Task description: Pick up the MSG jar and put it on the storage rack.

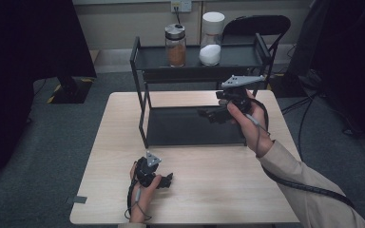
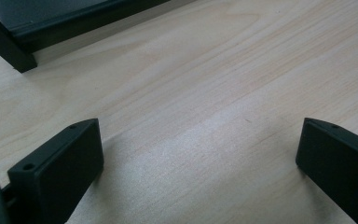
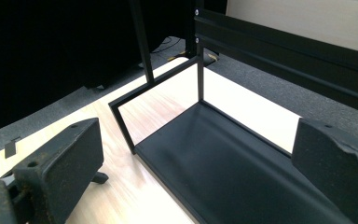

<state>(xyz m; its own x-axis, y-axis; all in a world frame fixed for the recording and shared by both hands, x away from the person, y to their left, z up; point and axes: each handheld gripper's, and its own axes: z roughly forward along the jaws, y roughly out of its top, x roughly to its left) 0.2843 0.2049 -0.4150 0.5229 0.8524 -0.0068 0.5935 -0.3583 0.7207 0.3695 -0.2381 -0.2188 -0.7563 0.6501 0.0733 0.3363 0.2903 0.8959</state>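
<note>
A black two-tier rack (image 1: 140, 95) stands at the back of the light wooden table (image 1: 209, 190). On its top shelf are a jar of brown powder (image 1: 176, 46) with a silver lid and a jar of white powder (image 1: 211, 40) with a white lid. My right gripper (image 1: 208, 114) hovers at the rack's right end, level with the gap between the shelves, and points left. It is open (image 3: 198, 135) over the empty lower shelf (image 3: 223, 163). My left gripper (image 1: 168, 179) rests low on the table's front part, open (image 2: 200, 135) over bare wood, with a rack foot (image 2: 4, 46) ahead.
A black folding chair (image 1: 256, 26) stands behind the rack. Cables (image 1: 309, 109) run over the grey carpet to the right. A strip of grey tape (image 1: 78, 199) hangs at the table's front left corner. Dark screens flank both sides.
</note>
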